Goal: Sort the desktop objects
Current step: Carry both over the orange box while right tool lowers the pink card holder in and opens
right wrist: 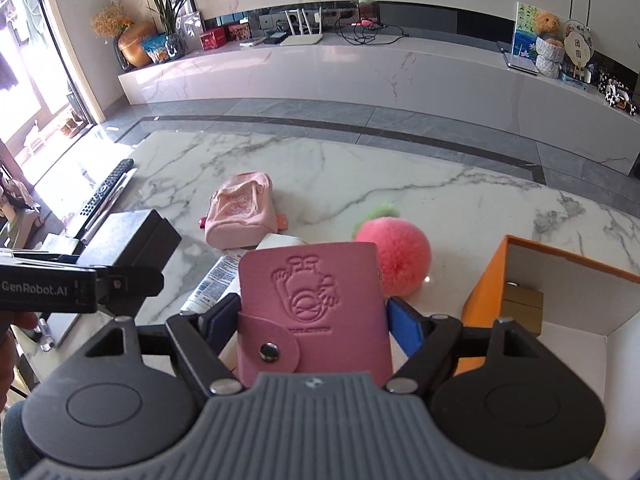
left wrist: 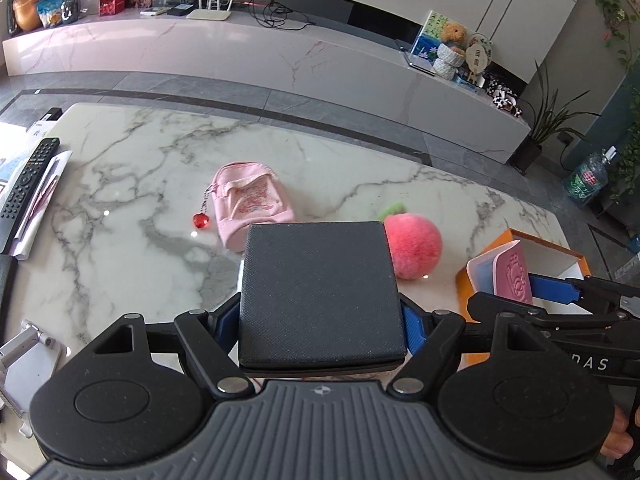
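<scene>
Both hands are loaded right now. The left gripper (left wrist: pixel 322 320) has its blue pads clamped on the sides of a flat black box (left wrist: pixel 320 292), and the right gripper (right wrist: pixel 312 316) is squeezing a pink card holder (right wrist: pixel 316 304) with an embossed cartoon and a snap flap. Both things are held up off the marble table (left wrist: pixel 132 168).

Just right of the pink holder sits the orange box (right wrist: pixel 492 276), open, with a small tan box (right wrist: pixel 522 306) already inside (so that's my guess for the drop spot). If I'm doing this step, I'd bring the right gripper over the orange wall first, lower it well inside, then let go, keeping the left one back so the two don't bump.

Further out: a fuzzy peach toy (right wrist: pixel 394 262), a white tube (right wrist: pixel 216 280), then a pink mini backpack (left wrist: pixel 250 200) with its red heart charm (left wrist: pixel 201 221), and a remote (left wrist: pixel 30 178) at the far left edge.
</scene>
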### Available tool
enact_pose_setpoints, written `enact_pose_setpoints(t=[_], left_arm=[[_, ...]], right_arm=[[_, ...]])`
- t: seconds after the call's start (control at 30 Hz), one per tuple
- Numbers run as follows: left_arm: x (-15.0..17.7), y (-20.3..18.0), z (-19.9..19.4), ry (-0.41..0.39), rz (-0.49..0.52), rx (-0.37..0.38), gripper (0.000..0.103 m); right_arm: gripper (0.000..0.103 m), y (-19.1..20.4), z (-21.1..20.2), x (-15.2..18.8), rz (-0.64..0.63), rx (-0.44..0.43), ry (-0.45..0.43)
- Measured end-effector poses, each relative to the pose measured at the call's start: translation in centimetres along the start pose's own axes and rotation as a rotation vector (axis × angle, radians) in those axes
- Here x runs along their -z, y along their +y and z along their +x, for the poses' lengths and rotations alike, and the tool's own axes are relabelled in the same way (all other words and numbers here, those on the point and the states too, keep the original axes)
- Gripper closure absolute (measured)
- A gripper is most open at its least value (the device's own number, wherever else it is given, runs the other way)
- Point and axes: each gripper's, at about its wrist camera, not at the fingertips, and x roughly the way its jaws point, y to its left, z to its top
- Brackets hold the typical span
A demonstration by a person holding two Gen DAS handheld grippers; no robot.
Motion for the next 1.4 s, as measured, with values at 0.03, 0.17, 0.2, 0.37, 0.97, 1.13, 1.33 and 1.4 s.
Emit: enact_pose_setpoints(t=[0.03,0.17,0.2,0.37,0.97,1.13,1.33,1.4], left_arm=[[0.0,-1.0,-0.2,-0.006,0.016,0.012,0.014],[0.4,-4.8,-0.2,-0.005,0.073,0.049,0.014],[0.6,-5.9,-0.1,0.001,0.090,0.059,0.014],[1.7,-10.1,1.4,0.035,0.162,0.087,0.014],[1.5,-16.8,6.0,0.073,0.271,0.092,0.014],[1.2,-17.6,6.7,0.076,0.279,0.097,0.014],[1.1,-17.9,6.7,0.074,0.284,0.091,0.014],[1.2,-18.0,6.6,0.075,0.288,0.089,0.014]], right_arm=[[0.023,-0.6,-1.2,0.1,0.009,0.011,-0.018],[0.023,-4.1,-4.5,1.2,0.062,0.066,-0.059],[0.023,-5.0,-5.1,1.5,0.082,0.081,-0.062],[0.023,-10.6,-6.0,3.9,0.223,0.141,-0.042],[0.023,-19.0,3.3,6.4,0.364,0.190,0.118],[0.023,-19.6,5.1,6.6,0.371,0.172,0.148],[0.022,-20.1,6.1,6.7,0.389,0.162,0.177],[0.022,-20.3,6.2,6.8,0.402,0.159,0.185]])
